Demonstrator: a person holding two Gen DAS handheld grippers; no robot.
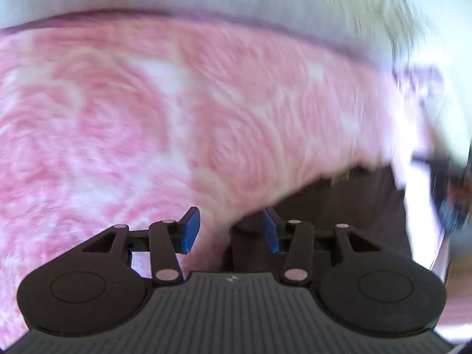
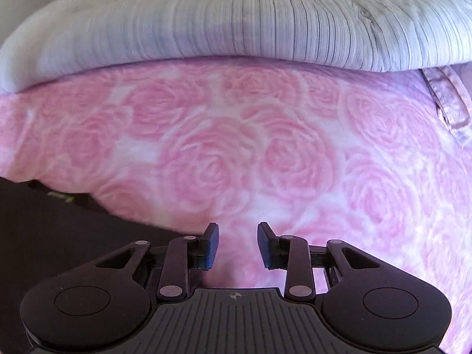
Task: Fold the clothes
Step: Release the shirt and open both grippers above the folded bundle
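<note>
The dark garment (image 2: 59, 230) lies on the rose-print bedspread (image 2: 265, 153), between the grippers: lower left of the right gripper (image 2: 237, 244), lower right of the left gripper (image 1: 231, 231). Both stand parted, gripping nothing; the left seems nearer.

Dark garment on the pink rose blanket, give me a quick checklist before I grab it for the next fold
1. Left gripper jaws apart, nothing pinched: ok.
2. Right gripper jaws apart, nothing pinched: ok.
3. Dark garment in reach of the left gripper, lying just ahead of one pad: ok.
4. Right gripper over the garment: not ok, it is over the rose blanket; the cloth lies off to its left.
5. Garment lying flat: cannot tell, left view blurred.
6. Striped pillow apart from the garment: ok.
</note>
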